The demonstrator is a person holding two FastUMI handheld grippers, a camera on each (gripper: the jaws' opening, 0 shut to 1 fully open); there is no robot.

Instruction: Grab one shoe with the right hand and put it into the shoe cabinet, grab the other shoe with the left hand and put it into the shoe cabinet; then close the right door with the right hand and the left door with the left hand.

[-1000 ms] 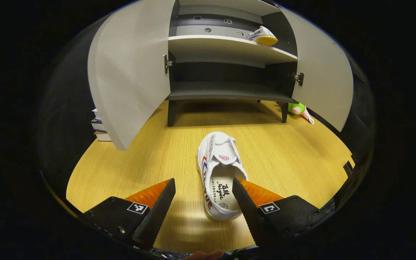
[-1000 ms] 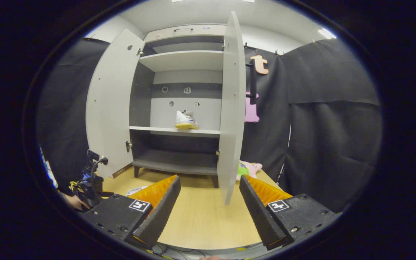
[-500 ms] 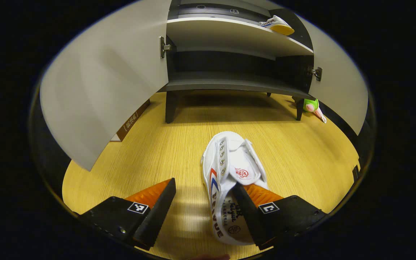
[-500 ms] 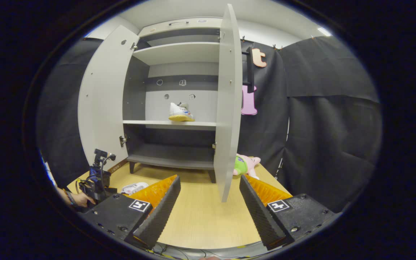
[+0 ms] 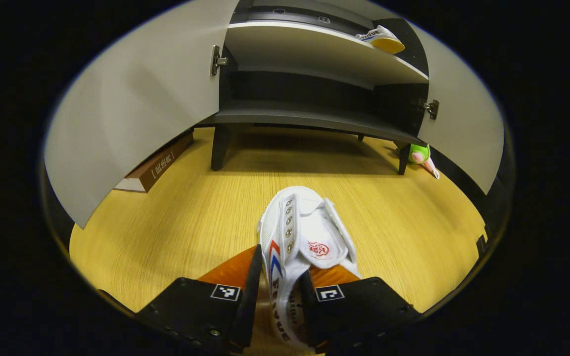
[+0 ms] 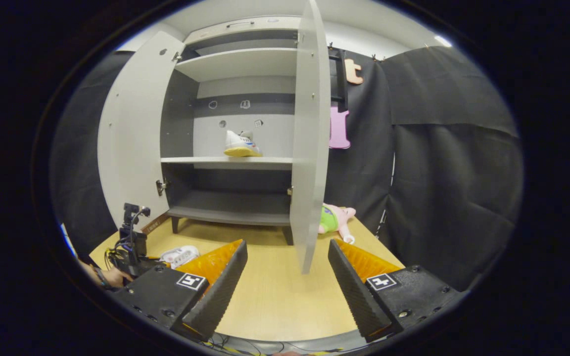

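White shoe [image 5: 300, 237] pinched in left tongs [image 5: 277, 291].

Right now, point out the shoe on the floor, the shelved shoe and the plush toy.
shoe on the floor [image 5: 314, 237], left gripper view, tongue.
shelved shoe [image 6: 239, 144], right gripper view, side.
plush toy [image 6: 332, 221], right gripper view, green body.

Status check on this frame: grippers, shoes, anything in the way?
Left gripper shut on floor shoe. Right gripper open, empty. Other shoe on cabinet shelf. Both doors open; path looks clear.
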